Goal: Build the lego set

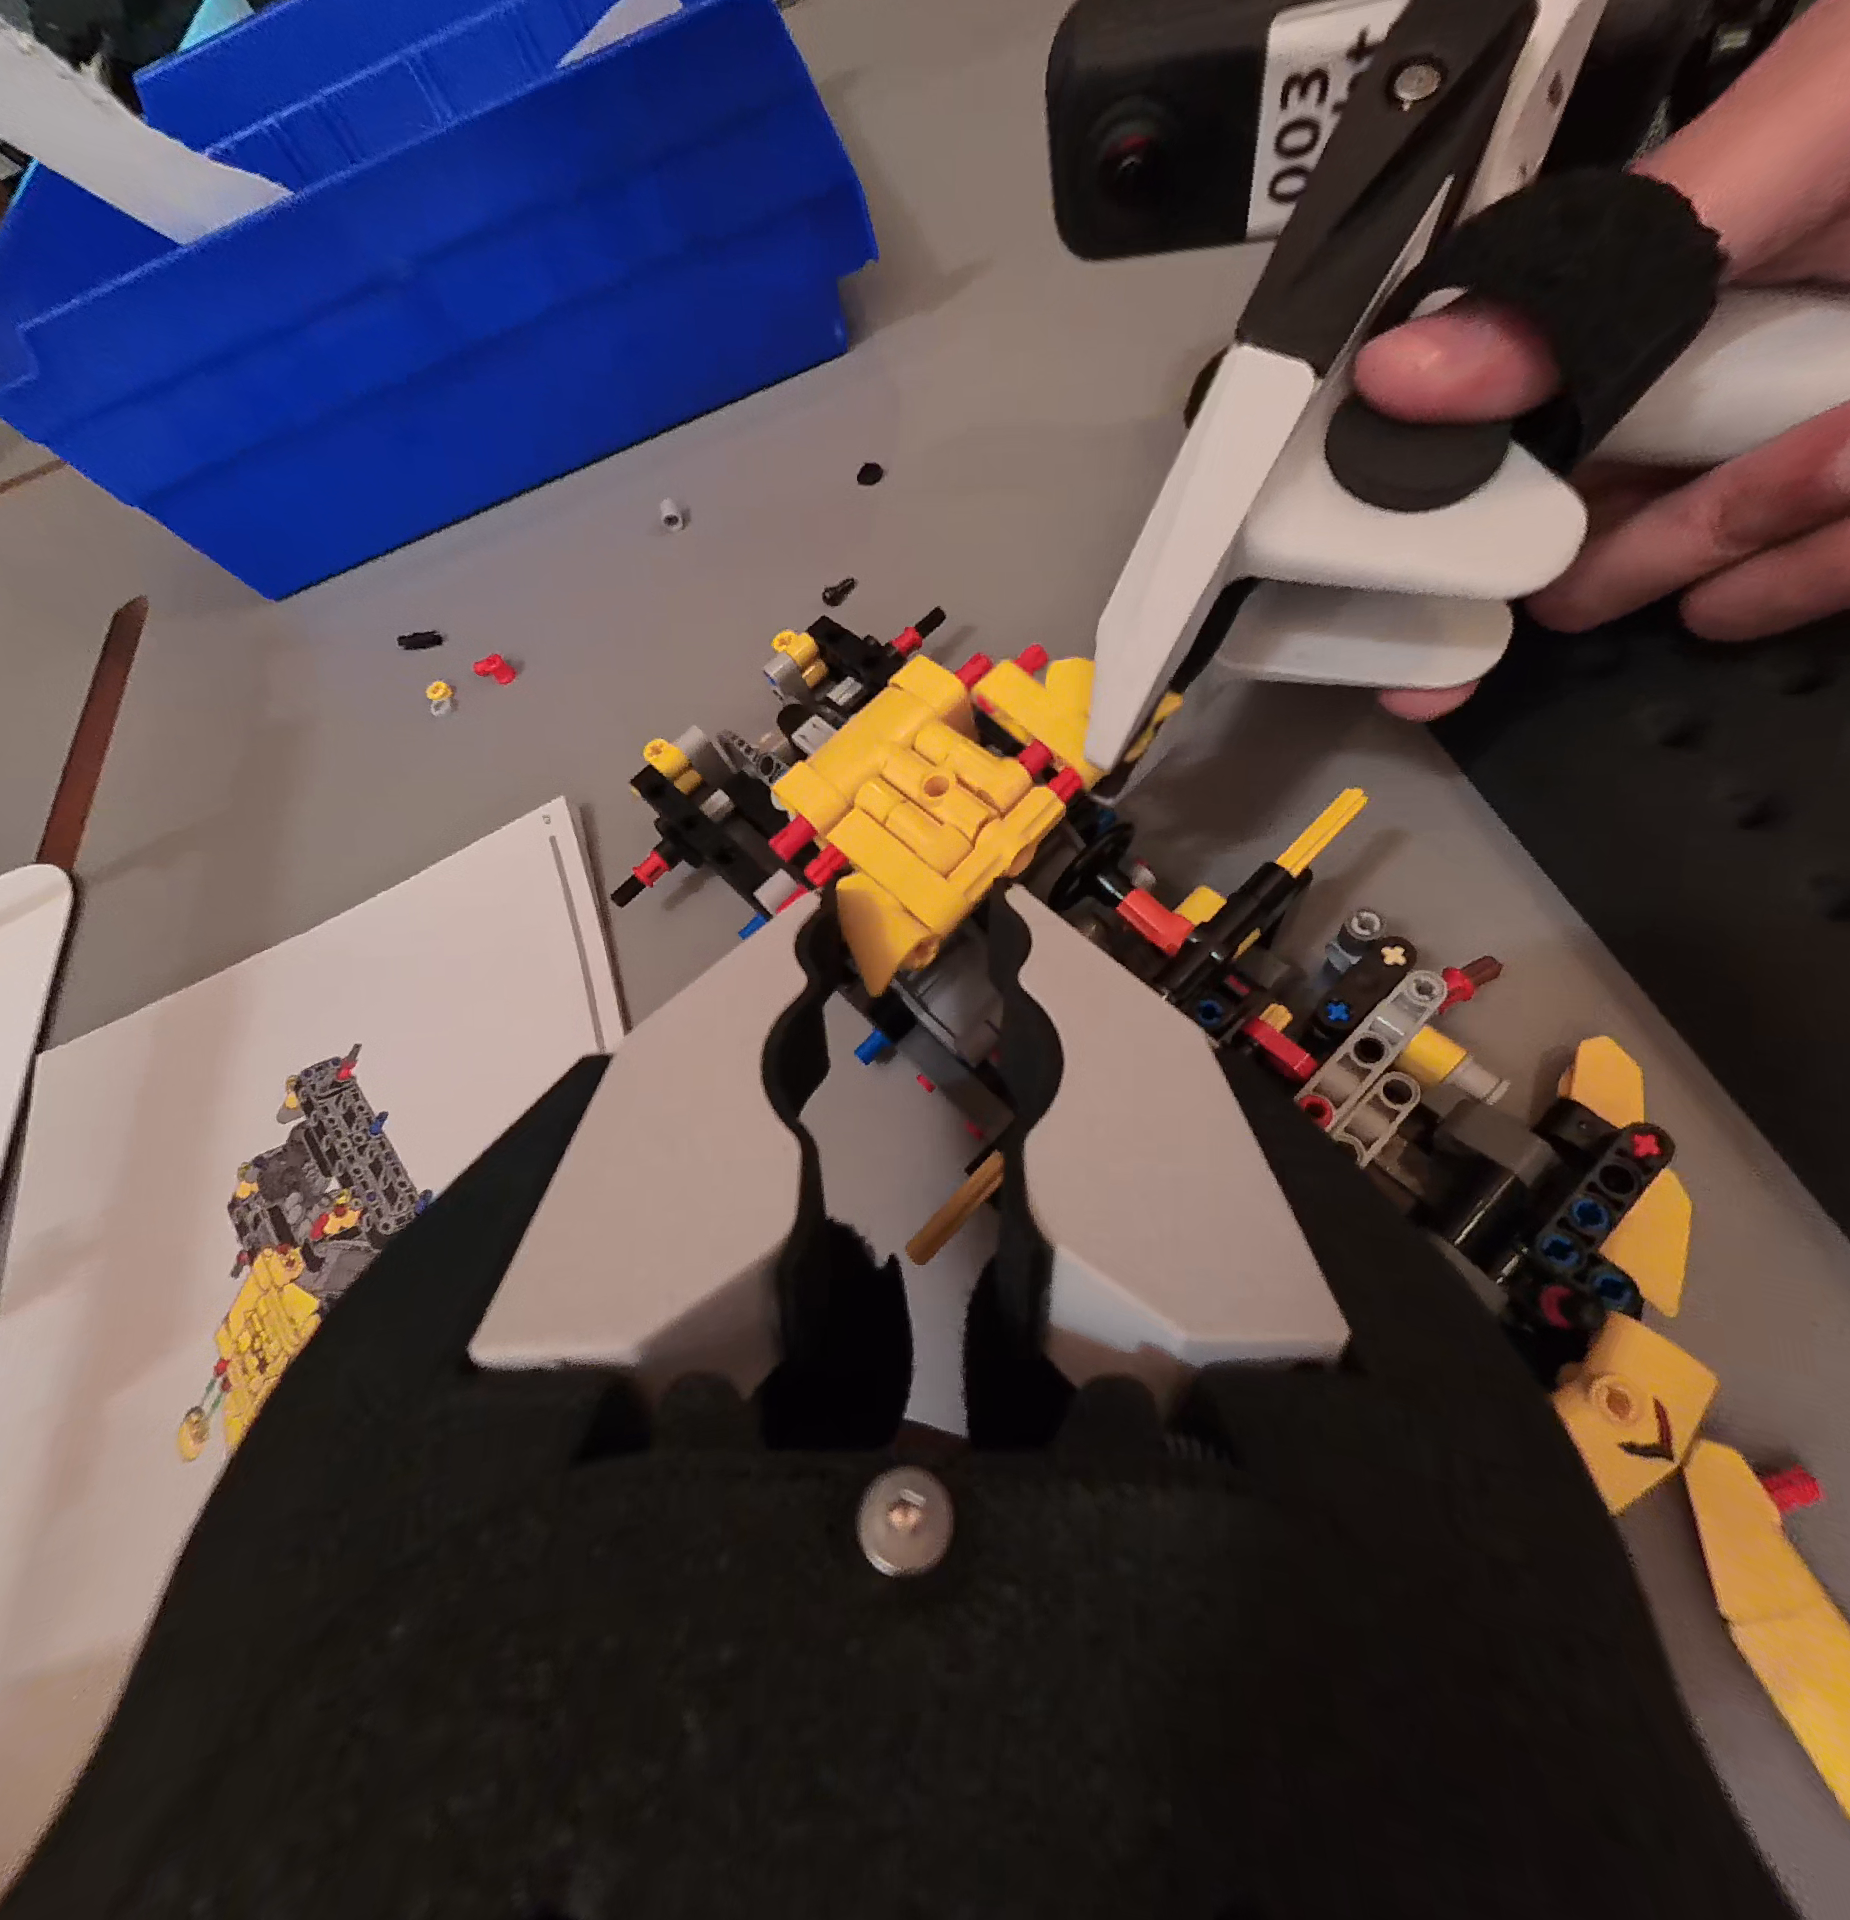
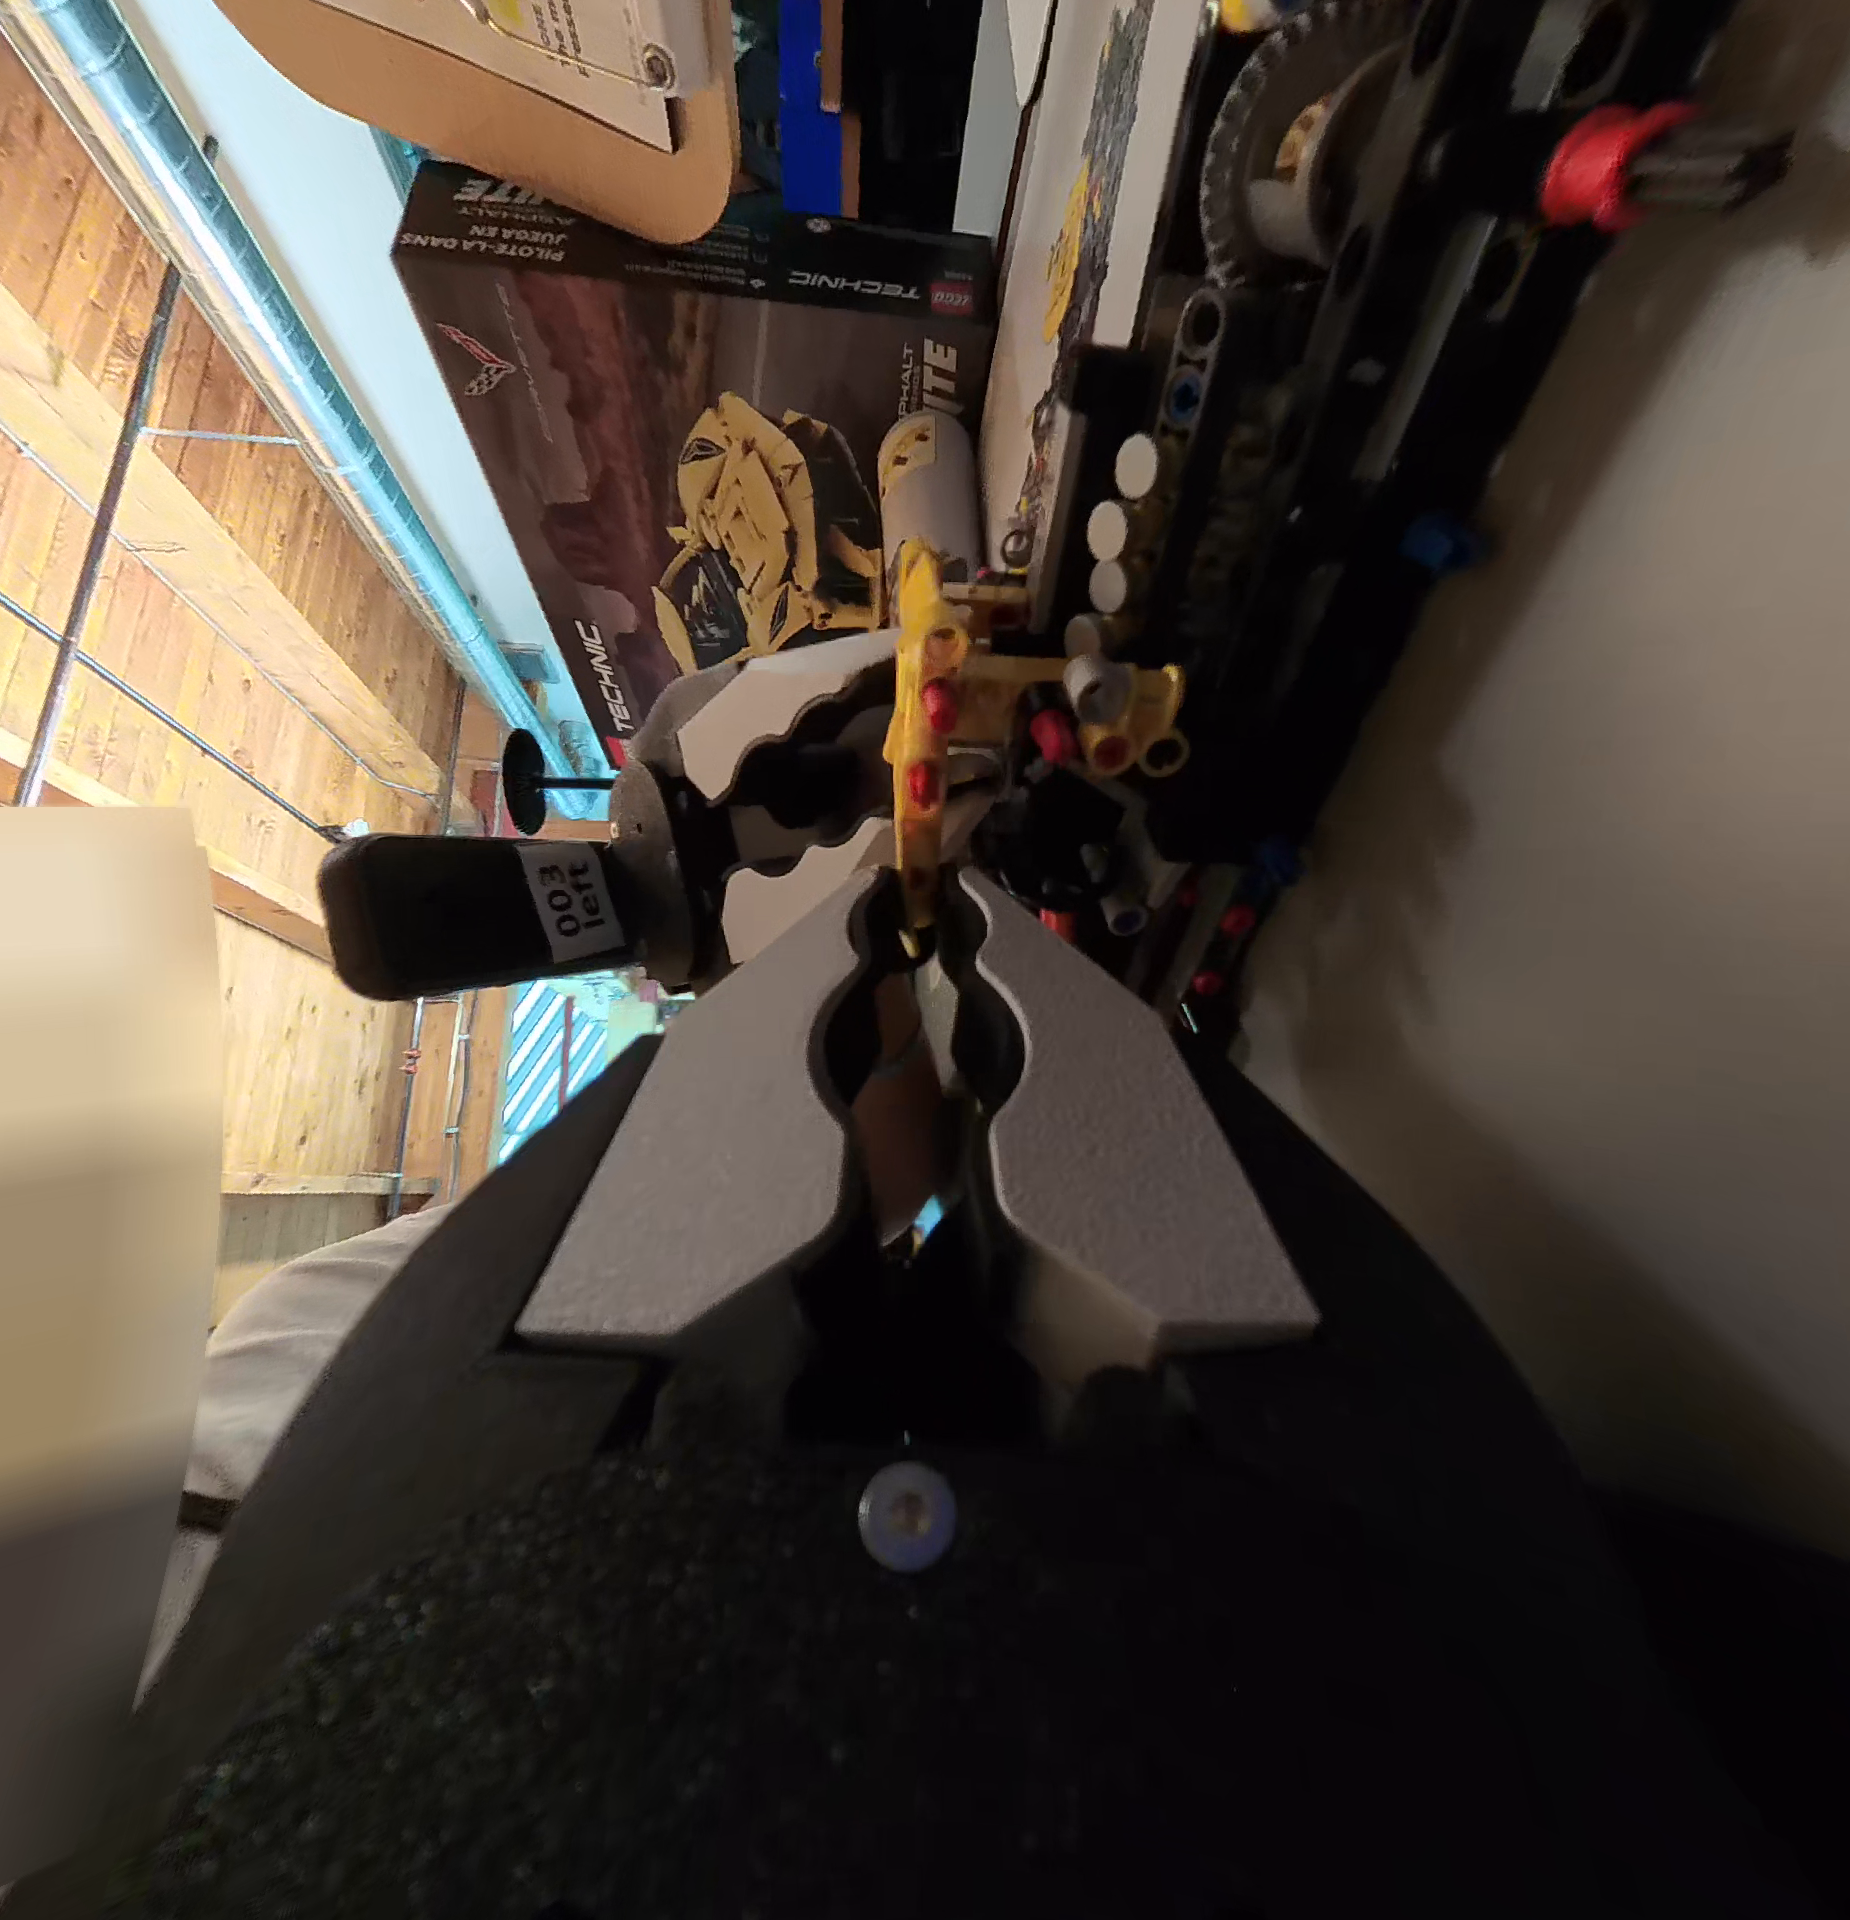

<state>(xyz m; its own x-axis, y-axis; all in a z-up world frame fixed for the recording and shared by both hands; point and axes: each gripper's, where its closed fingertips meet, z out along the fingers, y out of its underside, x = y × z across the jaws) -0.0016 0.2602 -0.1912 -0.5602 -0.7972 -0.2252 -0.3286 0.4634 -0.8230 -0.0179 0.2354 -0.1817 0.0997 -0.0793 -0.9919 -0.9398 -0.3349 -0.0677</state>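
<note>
This looks like a workshop or lab bench set up for hobby building. A smooth grey tabletop (image 1: 1004, 416) carries a blue corrugated-plastic parts bin (image 1: 433, 312) and an open white instruction booklet (image 1: 277, 1091) showing a printed model. Beside the table lies a black perforated surface (image 1: 1731, 831), possibly an optical breadboard, though it is dim. Overhead run bare timber ceiling joists (image 2: 173, 540) and a silver metal duct (image 2: 308, 364). A dark cardboard toy-car set box (image 2: 692, 416) stands behind the bench.
</note>
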